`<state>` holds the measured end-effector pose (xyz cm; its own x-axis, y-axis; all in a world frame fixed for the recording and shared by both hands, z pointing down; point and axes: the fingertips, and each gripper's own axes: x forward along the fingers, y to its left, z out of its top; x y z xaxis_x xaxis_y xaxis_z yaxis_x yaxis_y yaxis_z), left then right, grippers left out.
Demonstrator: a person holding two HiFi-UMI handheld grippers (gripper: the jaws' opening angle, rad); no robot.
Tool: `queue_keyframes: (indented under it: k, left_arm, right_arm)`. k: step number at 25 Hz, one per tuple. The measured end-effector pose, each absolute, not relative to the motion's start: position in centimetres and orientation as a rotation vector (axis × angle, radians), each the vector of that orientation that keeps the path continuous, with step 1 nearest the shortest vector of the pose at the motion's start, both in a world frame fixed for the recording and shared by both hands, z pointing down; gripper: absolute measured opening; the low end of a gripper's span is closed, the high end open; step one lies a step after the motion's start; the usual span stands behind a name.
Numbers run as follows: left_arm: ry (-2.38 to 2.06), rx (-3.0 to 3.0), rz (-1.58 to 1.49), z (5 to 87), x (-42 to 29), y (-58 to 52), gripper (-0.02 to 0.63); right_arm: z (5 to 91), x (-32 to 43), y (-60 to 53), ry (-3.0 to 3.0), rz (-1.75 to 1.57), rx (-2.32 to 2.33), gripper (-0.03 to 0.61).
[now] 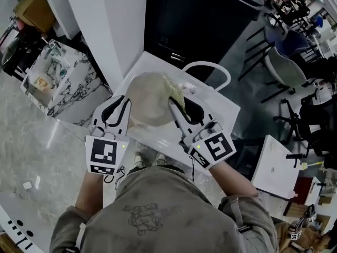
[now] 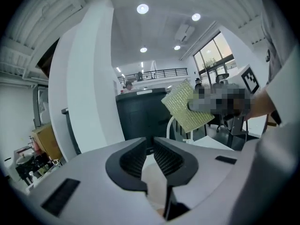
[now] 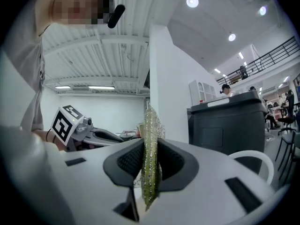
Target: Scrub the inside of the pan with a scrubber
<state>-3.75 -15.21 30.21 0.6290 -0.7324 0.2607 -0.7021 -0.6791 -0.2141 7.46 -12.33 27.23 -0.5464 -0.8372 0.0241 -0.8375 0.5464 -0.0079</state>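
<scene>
A cream round pan (image 1: 149, 105) is held tilted above the white table (image 1: 224, 109). At its left edge is my left gripper (image 1: 125, 103), with the jaws nearly together on the rim. In the left gripper view a cream strip of the pan (image 2: 154, 182) sits pinched between the jaws of the left gripper (image 2: 150, 146). My right gripper (image 1: 171, 101) is shut on a yellow-green mesh scrubber (image 1: 173, 88) at the pan's right edge. The scrubber (image 3: 151, 125) stands edge-on between the right gripper's (image 3: 150, 146) pads and shows flat as a scrubber sheet (image 2: 187, 106) from the left side.
A white looped tube (image 1: 210, 70) stands at the table's far side. Behind it is a dark cabinet (image 1: 195, 20) and a white pillar (image 1: 105, 20). A marble-patterned stand (image 1: 68, 83) is to the left; chairs (image 1: 287, 62) and a small white table (image 1: 276, 167) to the right.
</scene>
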Motion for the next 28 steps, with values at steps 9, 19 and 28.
queue_keyframes:
  k: [9,19,28]
  left_arm:
    - [1.26,-2.719,-0.347,26.5,-3.3,-14.2,0.031]
    - [1.266,-2.71,-0.281,25.9,-2.8,-13.2,0.028]
    - [1.26,-2.711,-0.323,26.5,-2.8,-12.6,0.028]
  right_arm:
    - [23.0,10.8,-10.4,-2.755,-0.025,1.668,0.074]
    - [22.5,11.5,-8.8,-2.74,-0.085,1.708,0.074]
    - [23.4,10.9,-8.0,-2.741,-0.05,1.685,0.074]
